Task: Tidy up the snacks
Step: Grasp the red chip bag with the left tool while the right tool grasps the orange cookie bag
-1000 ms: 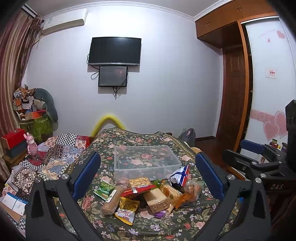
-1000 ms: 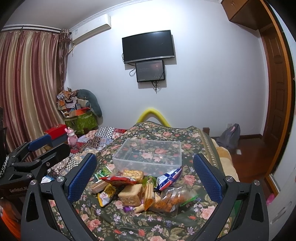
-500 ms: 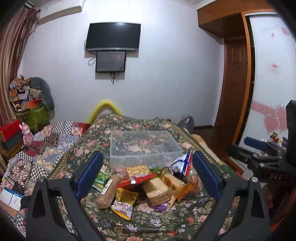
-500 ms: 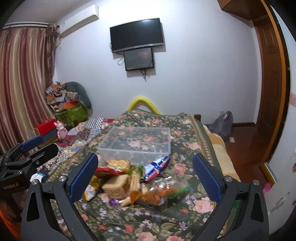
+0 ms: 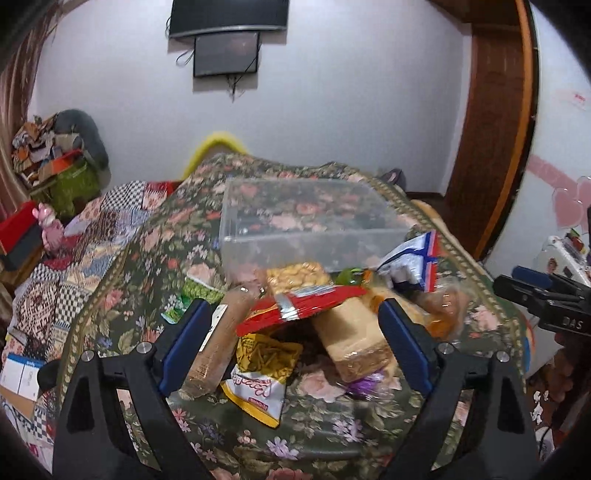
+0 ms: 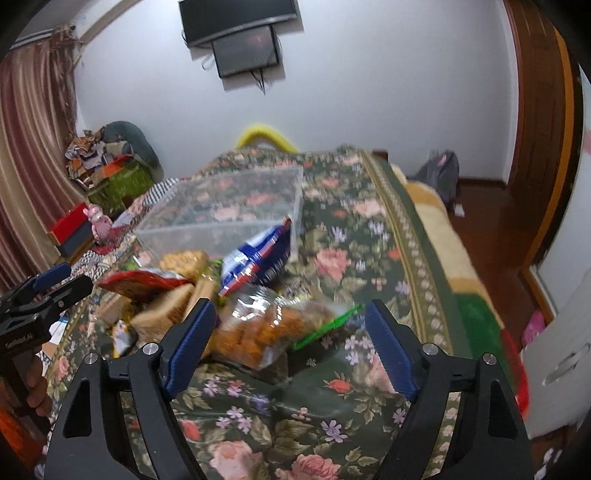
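Since a second ago we have brought both grippers down and in toward the snack pile, so the packets now fill the lower middle of each view and the wall-mounted television (image 5: 227, 16) has slid to the top edge. Our left gripper (image 5: 295, 345) is spread wide with nothing between its blue pads, framing the red packet (image 5: 299, 308), the yellow packet (image 5: 260, 373) and the tan wrapped block (image 5: 354, 341). Our right gripper (image 6: 290, 347) is likewise released and empty, its pads either side of the clear bag of orange snacks (image 6: 269, 330). The pile lies on the floral bedspread (image 5: 325, 435), just in front of the clear plastic bin (image 5: 306, 225), which sits empty farther up the bed. The left view alone shows the long brown biscuit roll (image 5: 218, 343), lying beside the left pad with its long axis running from near us up toward the bin, and the peanut bag (image 5: 297, 275) against the bin's front wall. The right view alone shows the green-edged end of the orange snack bag pointing to the right, its length lying across our view. The blue and white packet (image 6: 255, 256) shows in both, leaning on the bin's near corner, its top pointing up and to the right.
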`<action>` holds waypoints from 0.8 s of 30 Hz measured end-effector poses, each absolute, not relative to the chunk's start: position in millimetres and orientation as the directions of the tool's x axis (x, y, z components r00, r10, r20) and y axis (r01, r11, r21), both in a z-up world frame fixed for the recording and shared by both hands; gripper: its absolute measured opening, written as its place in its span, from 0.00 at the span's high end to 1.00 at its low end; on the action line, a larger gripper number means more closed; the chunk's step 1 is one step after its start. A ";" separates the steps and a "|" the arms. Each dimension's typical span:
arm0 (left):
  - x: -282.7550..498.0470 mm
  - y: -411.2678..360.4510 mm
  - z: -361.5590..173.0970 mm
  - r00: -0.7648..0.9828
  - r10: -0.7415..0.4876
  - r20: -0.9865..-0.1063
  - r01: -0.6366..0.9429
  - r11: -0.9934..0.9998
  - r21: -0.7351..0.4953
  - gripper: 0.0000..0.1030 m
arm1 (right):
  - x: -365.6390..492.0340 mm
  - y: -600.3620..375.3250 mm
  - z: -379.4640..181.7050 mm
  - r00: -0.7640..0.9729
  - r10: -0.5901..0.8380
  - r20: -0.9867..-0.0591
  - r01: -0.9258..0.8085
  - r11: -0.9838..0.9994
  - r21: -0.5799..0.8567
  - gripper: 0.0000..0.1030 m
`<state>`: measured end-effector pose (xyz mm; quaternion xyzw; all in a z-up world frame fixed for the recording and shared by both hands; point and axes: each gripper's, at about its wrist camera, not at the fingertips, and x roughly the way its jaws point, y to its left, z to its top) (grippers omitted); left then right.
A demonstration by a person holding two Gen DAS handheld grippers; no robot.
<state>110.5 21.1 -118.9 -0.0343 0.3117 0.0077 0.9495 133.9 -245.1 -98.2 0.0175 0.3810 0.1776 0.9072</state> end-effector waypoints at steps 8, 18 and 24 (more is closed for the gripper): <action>141.6 26.8 -146.6 0.754 -0.027 -0.656 -0.056 0.993 -0.106 0.07 | 147.4 -243.8 -118.3 0.574 0.358 -0.736 -0.299 0.929 0.218 0.21; 173.7 25.8 -167.1 0.725 -0.005 -0.688 -0.098 0.989 -0.110 0.07 | 153.0 -233.4 -129.4 0.506 0.462 -0.729 -0.348 0.882 0.317 0.21; 186.3 26.5 -171.0 0.716 0.002 -0.699 -0.114 0.987 -0.113 0.07 | 159.9 -224.0 -133.9 0.495 0.450 -0.743 -0.348 0.887 0.305 0.19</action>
